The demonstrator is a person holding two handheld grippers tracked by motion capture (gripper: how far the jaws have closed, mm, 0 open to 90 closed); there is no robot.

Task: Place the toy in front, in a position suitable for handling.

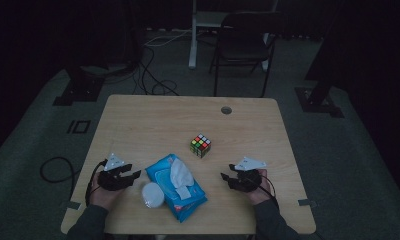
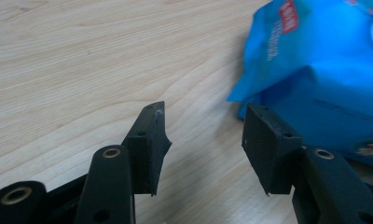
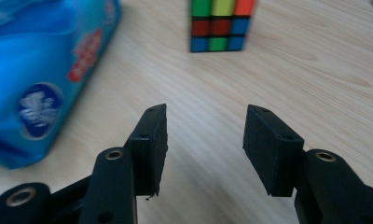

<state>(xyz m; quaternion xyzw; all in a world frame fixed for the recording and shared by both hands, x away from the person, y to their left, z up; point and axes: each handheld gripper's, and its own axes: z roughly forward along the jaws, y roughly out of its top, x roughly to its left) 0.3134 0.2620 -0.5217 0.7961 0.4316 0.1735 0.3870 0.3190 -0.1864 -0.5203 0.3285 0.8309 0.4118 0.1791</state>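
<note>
The left gripper (image 1: 133, 176) rests at the table's (image 1: 148, 120) near left, jaws apart and empty. Just right lie a white lid (image 1: 152, 194) and the blue wipes pack (image 1: 176, 187). Farther right stands a puzzle cube (image 1: 200, 145), then the right gripper (image 1: 226, 177), jaws apart.

High view: fixed above the near edge, facing forward and down, far enough to take in the whole surface (image 1: 153, 120) and dim floor beyond. Left gripper view: low, close, along its claw (image 2: 203, 140), blue wipes pack (image 2: 315, 74) at right. Right gripper view: equally low, facing the cube (image 3: 220, 24), pack at left, probably the opposite side. Shared: pack, surface.
</note>
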